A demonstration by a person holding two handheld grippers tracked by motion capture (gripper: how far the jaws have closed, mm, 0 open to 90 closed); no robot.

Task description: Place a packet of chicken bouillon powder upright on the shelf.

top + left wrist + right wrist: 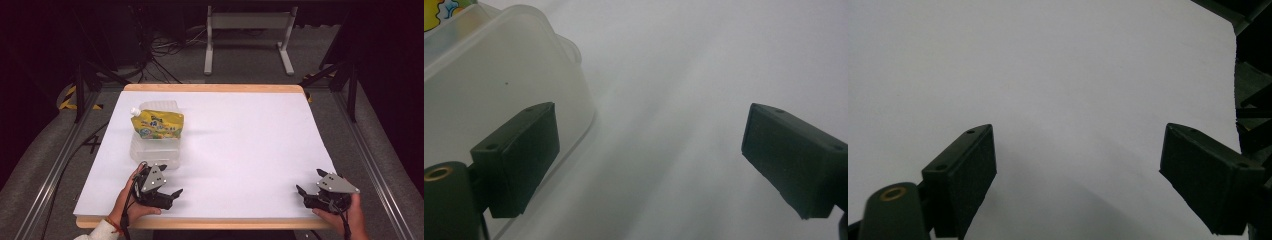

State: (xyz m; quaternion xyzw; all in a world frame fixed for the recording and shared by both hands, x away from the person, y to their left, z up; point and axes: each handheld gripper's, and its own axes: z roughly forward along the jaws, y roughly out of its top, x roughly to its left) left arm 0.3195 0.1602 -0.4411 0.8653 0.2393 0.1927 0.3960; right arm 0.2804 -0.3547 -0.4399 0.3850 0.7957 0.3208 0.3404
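A clear plastic container (155, 150) sits on the left half of the white table top (240, 145). On its lid lies a yellow spouted pouch (157, 125). My left gripper (171, 181) rests open on the table just in front of the container, held by a hand. In the left gripper view the left gripper (649, 150) has bare table between its jaws; the container (499, 85) stands just beyond the left finger (519, 160), and a corner of the pouch (444, 10) shows. My right gripper (309, 181) sits open near the front right corner. The right gripper (1078, 170) spans bare table.
The table has a wooden rim (215, 88). A white metal stand (247, 30) and loose cables (165, 47) lie on the floor beyond it. Aluminium rails (50, 175) run along both sides. The table's right edge (1233, 30) shows in the right gripper view.
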